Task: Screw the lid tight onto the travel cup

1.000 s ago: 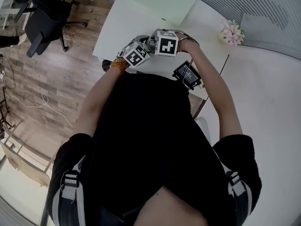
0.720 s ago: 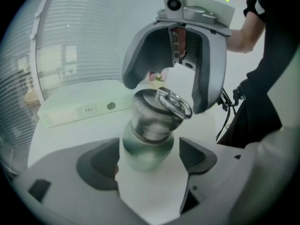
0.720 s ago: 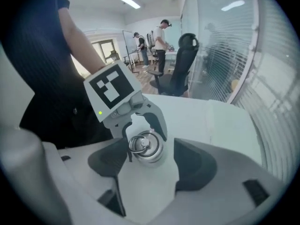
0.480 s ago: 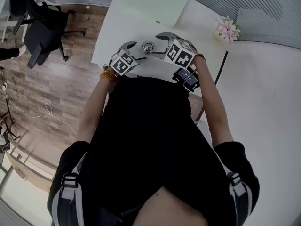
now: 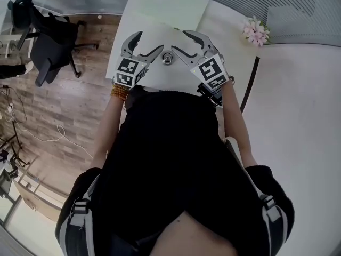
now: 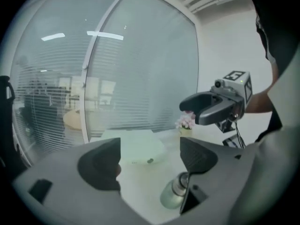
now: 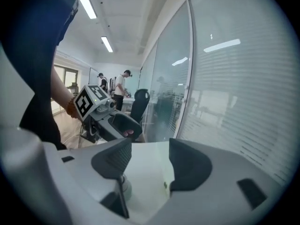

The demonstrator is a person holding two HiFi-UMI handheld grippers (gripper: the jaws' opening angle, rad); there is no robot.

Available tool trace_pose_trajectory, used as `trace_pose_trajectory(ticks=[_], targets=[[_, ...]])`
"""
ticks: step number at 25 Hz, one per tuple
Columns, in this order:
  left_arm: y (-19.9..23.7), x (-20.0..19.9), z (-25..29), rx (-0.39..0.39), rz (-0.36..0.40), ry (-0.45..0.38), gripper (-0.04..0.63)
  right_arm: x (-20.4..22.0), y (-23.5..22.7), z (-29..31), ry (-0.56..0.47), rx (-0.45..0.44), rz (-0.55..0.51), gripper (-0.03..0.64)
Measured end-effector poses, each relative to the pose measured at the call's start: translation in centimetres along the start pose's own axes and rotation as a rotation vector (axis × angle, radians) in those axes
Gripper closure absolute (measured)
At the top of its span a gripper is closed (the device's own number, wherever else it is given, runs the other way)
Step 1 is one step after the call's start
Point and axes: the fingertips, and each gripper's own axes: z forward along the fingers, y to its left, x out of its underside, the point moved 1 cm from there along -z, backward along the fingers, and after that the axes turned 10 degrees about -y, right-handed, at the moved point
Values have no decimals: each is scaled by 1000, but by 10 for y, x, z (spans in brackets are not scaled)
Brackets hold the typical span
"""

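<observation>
Pink flowers [image 5: 256,32] on white table [image 5: 226,23]; black office chair [image 5: 47,36] on wood floor [image 5: 80,105].

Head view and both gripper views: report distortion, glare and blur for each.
Head view: strong fisheye bending of the table edges, evenly lit, the travel cup fairly sharp. Left gripper view: round dark vignette, ceiling-light reflections on the glass wall, cup soft and close. Right gripper view: same vignette, light streaks on the glass, foreground slightly soft.

The left gripper [image 5: 149,40] and the right gripper [image 5: 179,40] are held side by side, far from the torso, on bent forearms [image 5: 109,127]. The left jaws have just been opened wide. The right jaws have just been partly closed. Both gaps are empty.
</observation>
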Motion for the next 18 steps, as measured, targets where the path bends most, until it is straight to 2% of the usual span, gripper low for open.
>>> trace_pose_trajectory(ticks=[5, 9, 14, 18], targets=[[-4, -65, 8, -75, 49, -144, 204, -41, -23, -14, -189, 208, 67, 412], [-16, -97, 4, -118, 66, -239, 256, -42, -35, -26, -218, 367, 105, 475], [-24, -110, -2, -199, 140, -301, 391, -38, -45, -38, -241, 534, 125, 564], [-27, -111, -9, -253, 99, -333, 525, -39, -41, -44, -278, 589, 148, 604]])
